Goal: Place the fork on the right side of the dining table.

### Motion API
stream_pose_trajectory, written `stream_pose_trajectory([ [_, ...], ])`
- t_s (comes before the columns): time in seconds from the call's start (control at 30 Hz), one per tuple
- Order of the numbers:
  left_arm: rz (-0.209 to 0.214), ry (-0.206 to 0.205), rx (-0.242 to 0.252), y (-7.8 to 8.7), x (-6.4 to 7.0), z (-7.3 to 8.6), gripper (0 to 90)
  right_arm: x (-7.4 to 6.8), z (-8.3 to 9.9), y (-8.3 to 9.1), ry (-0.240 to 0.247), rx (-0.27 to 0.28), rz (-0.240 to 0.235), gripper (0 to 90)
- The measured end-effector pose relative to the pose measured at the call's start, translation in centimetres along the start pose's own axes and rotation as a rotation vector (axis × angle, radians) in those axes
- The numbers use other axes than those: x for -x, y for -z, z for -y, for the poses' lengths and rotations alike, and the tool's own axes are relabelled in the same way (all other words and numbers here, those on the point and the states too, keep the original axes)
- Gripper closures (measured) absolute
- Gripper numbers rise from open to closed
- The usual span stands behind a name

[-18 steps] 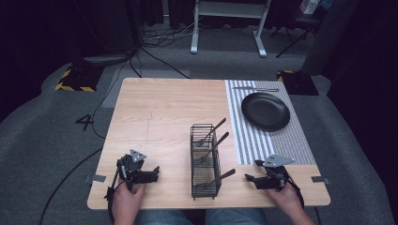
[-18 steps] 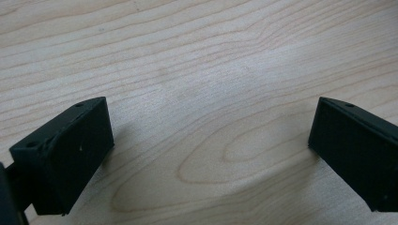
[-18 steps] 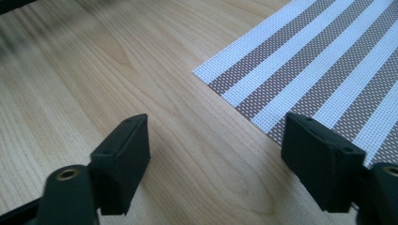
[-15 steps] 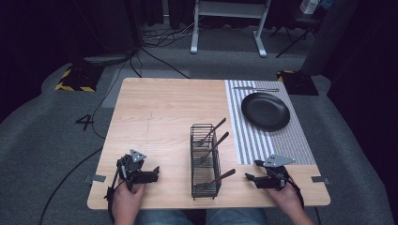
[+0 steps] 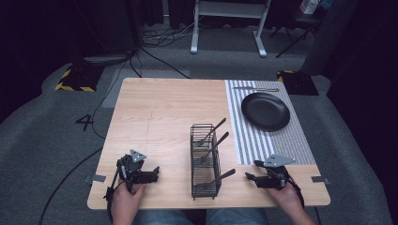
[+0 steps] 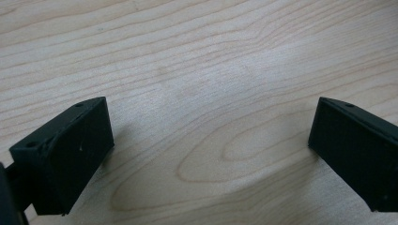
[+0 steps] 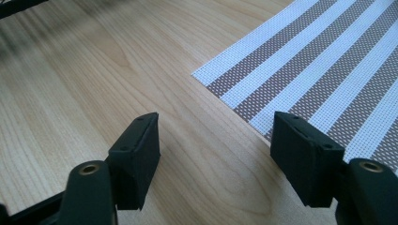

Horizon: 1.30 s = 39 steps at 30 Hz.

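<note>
A black wire caddy (image 5: 205, 161) stands upright near the front edge of the wooden bench (image 5: 159, 117). Three dark utensils (image 5: 213, 145) lean inside it, handles angled right.

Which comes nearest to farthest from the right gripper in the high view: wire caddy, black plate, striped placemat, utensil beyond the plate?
From the right gripper:
1. Striped placemat, its near edge just ahead.
2. Wire caddy, to its left.
3. Black plate, farther up the mat.
4. Utensil, at the mat's far edge.
</note>
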<state>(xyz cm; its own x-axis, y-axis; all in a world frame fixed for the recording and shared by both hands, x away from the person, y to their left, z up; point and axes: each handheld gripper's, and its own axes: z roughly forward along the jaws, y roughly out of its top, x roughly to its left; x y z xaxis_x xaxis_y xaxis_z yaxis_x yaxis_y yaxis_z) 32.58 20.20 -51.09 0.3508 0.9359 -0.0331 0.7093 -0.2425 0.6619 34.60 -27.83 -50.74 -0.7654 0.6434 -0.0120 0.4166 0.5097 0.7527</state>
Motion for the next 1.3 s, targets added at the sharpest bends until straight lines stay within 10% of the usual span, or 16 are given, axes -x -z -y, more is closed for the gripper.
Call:
stream_pose_trajectory([
  [0.5, -0.001, 0.000, 0.000, 0.0, 0.0, 0.0, 0.4, -0.3, -0.5, 0.4, 0.024, -0.023, -0.001, 35.7],
  [1.3, -0.001, 0.001, 0.001, 0.0, 0.0, 0.0, 0.4, -3.3, -6.5, 6.1, 0.069, 0.038, -0.148, 37.8],
])
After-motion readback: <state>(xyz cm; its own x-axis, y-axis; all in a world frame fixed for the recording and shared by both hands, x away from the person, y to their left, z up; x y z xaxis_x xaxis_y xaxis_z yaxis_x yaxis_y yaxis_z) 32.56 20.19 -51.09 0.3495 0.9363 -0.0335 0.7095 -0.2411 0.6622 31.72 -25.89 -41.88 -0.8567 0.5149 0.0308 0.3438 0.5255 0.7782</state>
